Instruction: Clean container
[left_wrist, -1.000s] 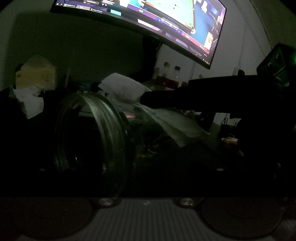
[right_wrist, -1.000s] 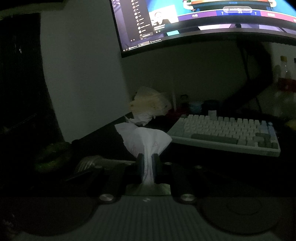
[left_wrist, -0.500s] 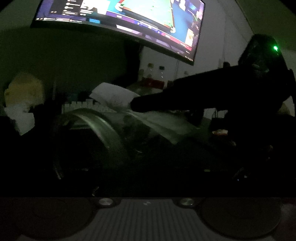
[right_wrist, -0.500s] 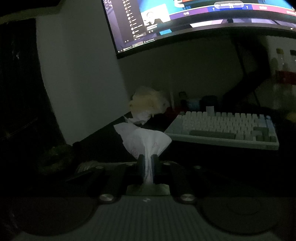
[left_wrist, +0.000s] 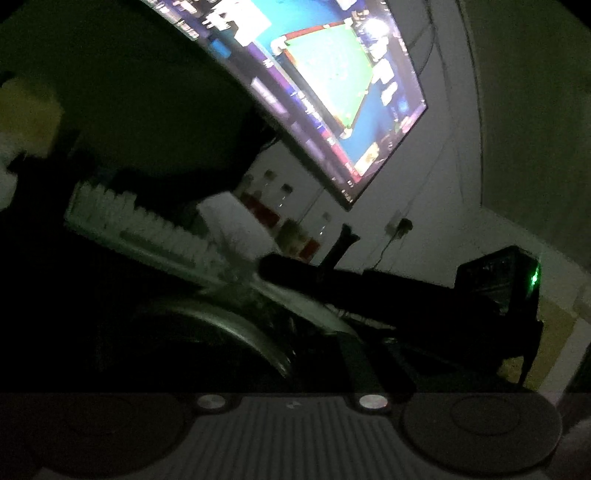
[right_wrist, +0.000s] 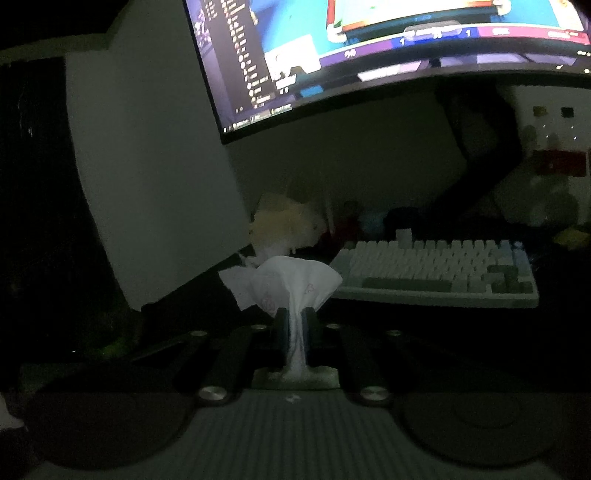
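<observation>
The scene is dark. In the left wrist view a clear glass container (left_wrist: 236, 332) lies on its side close to the camera, apparently held in my left gripper, whose fingers are lost in shadow. My right gripper (left_wrist: 273, 271) reaches in from the right, its tips at the container's rim, with white tissue (left_wrist: 229, 225) sticking out past them. In the right wrist view my right gripper (right_wrist: 295, 323) is shut on the white tissue (right_wrist: 284, 282), which fans out above the fingertips.
A white keyboard (right_wrist: 436, 273) lies on the dark desk under a curved monitor (right_wrist: 369, 44). Crumpled tissue (right_wrist: 284, 225) sits by the wall. Bottles (left_wrist: 273, 199) stand at the back, and a white panel (right_wrist: 147, 177) stands at the left.
The left wrist view has tilted and swung, so the monitor now slants. The container sits lower in the frame. The right gripper still grips the tissue, a little nearer the keyboard.
</observation>
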